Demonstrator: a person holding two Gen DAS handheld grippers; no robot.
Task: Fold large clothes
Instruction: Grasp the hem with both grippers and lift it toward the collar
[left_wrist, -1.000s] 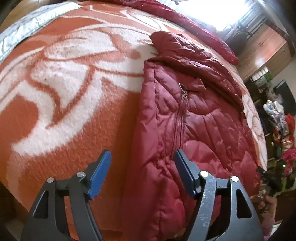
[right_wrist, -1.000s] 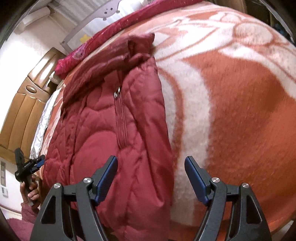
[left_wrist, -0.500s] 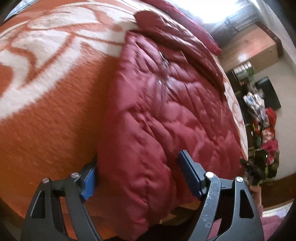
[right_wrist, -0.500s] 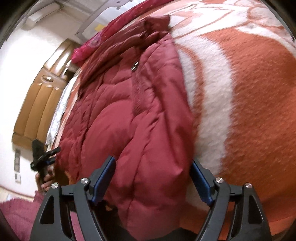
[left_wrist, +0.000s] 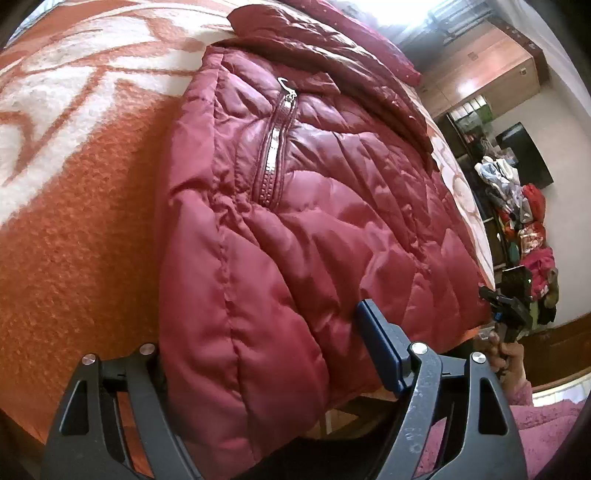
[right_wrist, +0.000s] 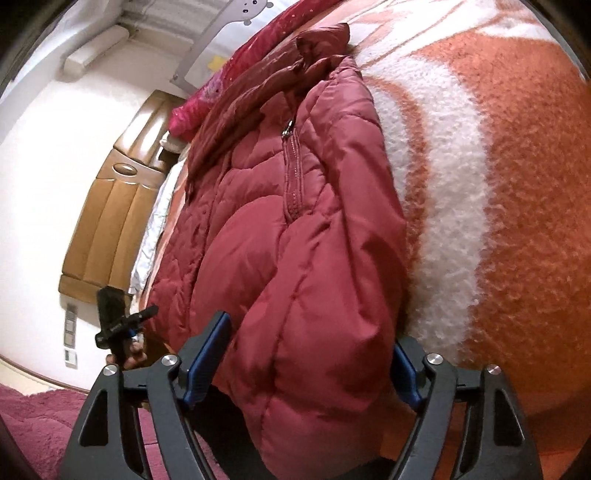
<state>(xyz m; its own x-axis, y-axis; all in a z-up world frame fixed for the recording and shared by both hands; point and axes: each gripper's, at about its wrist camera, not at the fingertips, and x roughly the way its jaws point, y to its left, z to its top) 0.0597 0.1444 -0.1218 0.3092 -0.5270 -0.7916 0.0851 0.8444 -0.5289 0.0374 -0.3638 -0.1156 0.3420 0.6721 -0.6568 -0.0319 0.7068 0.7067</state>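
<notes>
A dark red quilted puffer jacket (left_wrist: 314, 206) lies folded lengthwise on an orange and white patterned blanket (left_wrist: 74, 177), its hem hanging over the bed's near edge. My left gripper (left_wrist: 266, 354) is open, its jaws straddling the hem's left corner; its left finger is hidden behind the fabric. In the right wrist view the jacket (right_wrist: 295, 229) fills the middle. My right gripper (right_wrist: 303, 362) is open and straddles the hem's right corner. Each gripper shows small in the other's view, the right one (left_wrist: 509, 306) and the left one (right_wrist: 118, 325).
The blanket (right_wrist: 498, 184) covers the bed. A red pillow (right_wrist: 221, 92) lies at the head, a brown padded headboard (right_wrist: 110, 206) stands beyond. A pile of clothes (left_wrist: 517, 214) and a wooden wardrobe (left_wrist: 487, 66) stand across the room. A maroon rug (right_wrist: 37, 417) covers the floor.
Both grippers have moved forward onto the jacket's hem, from hovering in front of it to straddling its two corners. Both stay open.
</notes>
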